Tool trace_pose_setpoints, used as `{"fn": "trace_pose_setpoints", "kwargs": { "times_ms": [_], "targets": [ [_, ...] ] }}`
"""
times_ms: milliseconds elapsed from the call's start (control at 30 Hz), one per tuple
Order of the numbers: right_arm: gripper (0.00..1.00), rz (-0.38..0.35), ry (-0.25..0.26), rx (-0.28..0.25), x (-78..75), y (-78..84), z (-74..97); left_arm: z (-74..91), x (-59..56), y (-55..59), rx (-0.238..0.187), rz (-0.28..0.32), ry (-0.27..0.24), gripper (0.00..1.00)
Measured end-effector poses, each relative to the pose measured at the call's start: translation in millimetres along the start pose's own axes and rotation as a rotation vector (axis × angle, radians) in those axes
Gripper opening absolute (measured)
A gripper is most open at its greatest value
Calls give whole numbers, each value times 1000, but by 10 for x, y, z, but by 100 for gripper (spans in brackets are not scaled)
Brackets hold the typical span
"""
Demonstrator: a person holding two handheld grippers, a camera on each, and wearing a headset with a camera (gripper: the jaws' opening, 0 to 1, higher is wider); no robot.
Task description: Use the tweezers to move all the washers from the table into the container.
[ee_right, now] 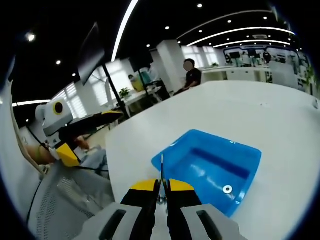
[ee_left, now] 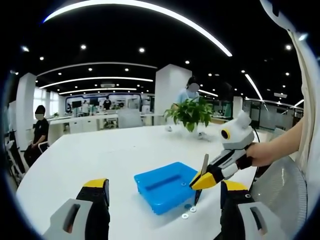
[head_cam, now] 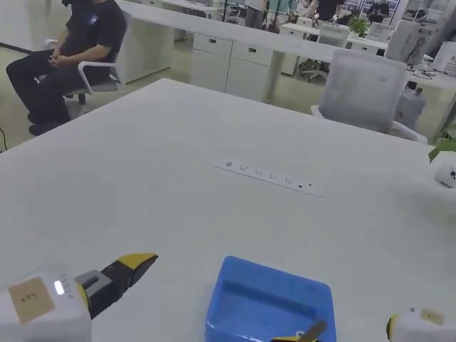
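Note:
The blue container (head_cam: 271, 303) sits on the white table near the front edge. In the right gripper view one washer (ee_right: 228, 189) lies on the floor of the container (ee_right: 212, 167). My right gripper (ee_right: 162, 186) is shut on thin metal tweezers (ee_right: 161, 170) whose tips point over the container's near rim. The left gripper view shows the right gripper (ee_left: 222, 167) holding the tweezers (ee_left: 202, 172) above two washers (ee_left: 189, 213) on the table just beside the container (ee_left: 167, 185). My left gripper (ee_left: 165, 195) is open, jaws wide apart, to the left of the container (head_cam: 132, 267).
A white power strip (head_cam: 267, 176) lies flat mid-table. An office chair (head_cam: 363, 89) stands at the far edge, and a person (head_cam: 71, 57) sits beyond the far left corner. A potted plant (ee_left: 190, 112) stands farther along the table.

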State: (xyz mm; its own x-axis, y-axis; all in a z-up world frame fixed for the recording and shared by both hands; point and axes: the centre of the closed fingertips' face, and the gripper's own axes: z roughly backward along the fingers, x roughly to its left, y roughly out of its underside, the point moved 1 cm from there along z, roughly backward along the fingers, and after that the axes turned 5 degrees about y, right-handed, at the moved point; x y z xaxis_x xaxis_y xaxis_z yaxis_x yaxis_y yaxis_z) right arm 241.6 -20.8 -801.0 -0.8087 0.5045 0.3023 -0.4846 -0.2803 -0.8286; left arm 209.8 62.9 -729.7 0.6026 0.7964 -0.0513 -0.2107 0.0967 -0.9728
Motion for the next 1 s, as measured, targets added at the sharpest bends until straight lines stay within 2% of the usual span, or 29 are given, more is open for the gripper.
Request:
{"fn": "trace_pose_setpoints", "kwargs": {
  "times_ms": [567,1000],
  "targets": [
    [4,32,2,36,-15,180,-91,-1,-10,25,11,-4,4,93],
    [4,68,5,45,-15,208,-105,-2,-5,28,15,-8,4,93]
  ]
}}
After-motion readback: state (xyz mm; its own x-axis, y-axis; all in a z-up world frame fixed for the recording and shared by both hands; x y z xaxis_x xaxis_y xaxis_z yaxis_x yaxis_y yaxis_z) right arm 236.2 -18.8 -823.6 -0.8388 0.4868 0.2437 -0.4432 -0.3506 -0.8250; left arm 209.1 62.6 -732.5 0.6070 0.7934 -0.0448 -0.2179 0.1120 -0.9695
